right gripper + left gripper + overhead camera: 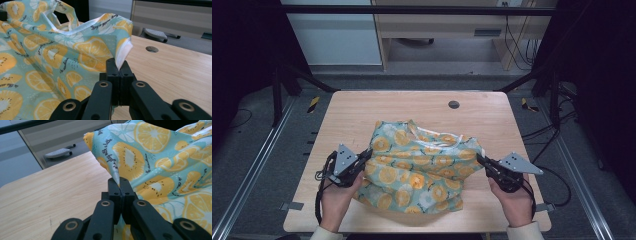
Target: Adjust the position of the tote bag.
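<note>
Left hand-held gripper (368,153) and right hand-held gripper (478,158), each pinched on fruit-print cloth bag (419,167) edge

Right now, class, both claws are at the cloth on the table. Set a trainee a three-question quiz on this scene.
1. True or false: the left claw is shut on the cloth.
2. What fruit pattern is on the cloth?
3. The right claw grips: A) the cloth's edge, B) the table, C) nothing.

Key: 1 true. 2 orange and kiwi slices. 3 A.
</note>
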The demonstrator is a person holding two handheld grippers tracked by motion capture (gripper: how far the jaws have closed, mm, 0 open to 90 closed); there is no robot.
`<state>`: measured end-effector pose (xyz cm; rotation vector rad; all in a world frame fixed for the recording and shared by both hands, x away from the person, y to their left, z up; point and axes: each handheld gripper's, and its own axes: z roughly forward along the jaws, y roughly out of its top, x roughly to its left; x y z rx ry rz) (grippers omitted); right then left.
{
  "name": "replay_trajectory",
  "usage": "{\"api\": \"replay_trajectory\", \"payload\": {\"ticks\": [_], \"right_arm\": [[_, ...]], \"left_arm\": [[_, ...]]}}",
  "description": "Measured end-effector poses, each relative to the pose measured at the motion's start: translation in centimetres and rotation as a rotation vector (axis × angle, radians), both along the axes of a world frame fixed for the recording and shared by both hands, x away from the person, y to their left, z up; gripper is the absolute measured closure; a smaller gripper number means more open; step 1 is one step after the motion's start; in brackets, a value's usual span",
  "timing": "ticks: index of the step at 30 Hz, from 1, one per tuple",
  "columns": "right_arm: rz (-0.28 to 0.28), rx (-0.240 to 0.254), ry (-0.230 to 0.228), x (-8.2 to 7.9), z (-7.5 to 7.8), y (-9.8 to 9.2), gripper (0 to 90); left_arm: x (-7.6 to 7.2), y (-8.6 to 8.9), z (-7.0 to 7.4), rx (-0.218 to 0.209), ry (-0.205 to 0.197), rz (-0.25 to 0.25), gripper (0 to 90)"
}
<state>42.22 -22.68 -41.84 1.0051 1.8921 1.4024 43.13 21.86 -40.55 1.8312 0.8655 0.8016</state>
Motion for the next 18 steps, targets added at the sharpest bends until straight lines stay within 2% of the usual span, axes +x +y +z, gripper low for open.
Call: {"api": "replay_trajectory", "payload": {"ticks": [2,4,7,12,18], "right_arm": [[0.005,-0.003,-0.006,-0.3,0.1,0.1,89.6],[0.011,0.0,-0.016,-0.8,0.2,0.1,89.6],[0.012,-0.002,-0.022,-1.2,0.3,0.2,89.6],[0.019,-0.004,-0.028,-2.1,0.3,0.1,89.5],[0.03,0.001,-0.038,-3.4,0.3,0.0,89.5]], "left_arm": [[-0.2,0.2,0.0,-0.005,-0.006,-0.003,90.0],[-0.7,0.5,0.1,-0.027,-0.014,-0.007,90.0],[-1.0,0.6,0.2,-0.028,-0.02,-0.017,90.0],[-2.2,1.1,0.6,-0.076,-0.025,-0.044,90.0],[-3.5,1.6,0.7,-0.085,-0.03,-0.067,90.0]]}}
